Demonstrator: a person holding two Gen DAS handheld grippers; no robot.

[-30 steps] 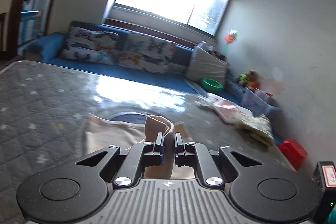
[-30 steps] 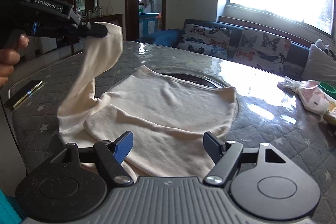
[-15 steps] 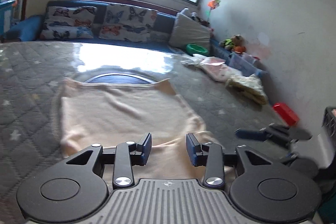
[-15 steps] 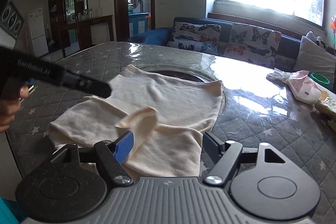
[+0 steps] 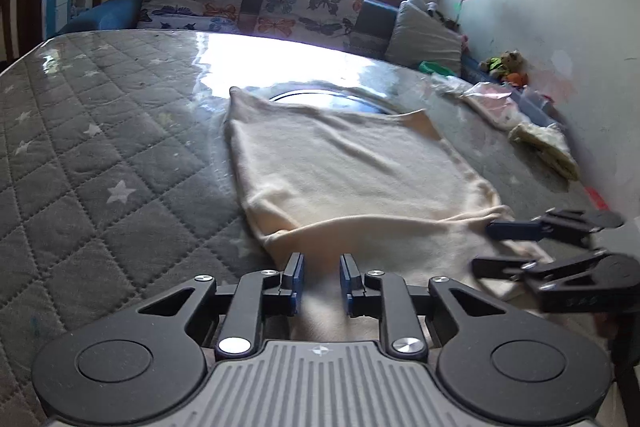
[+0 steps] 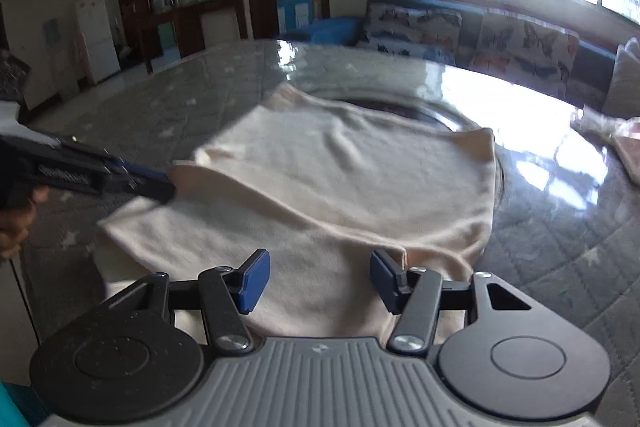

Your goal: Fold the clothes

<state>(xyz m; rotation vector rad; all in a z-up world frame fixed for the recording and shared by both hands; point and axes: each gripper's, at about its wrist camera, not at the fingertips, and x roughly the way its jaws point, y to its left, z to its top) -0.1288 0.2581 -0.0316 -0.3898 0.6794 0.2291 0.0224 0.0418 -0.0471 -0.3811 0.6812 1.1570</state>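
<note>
Cream garment lies flat on desk, long axis running far; both hand-held grippers, left and right, closing over its near hem, nothing pinched yet.

Garment's near edge hidden — sofa blurred

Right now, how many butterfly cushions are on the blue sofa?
2. One butterfly cushion leans on the sofa's back at the left end; the other butterfly cushion is beside it, toward the plain grey pillow. The table edge may hide more.
</note>
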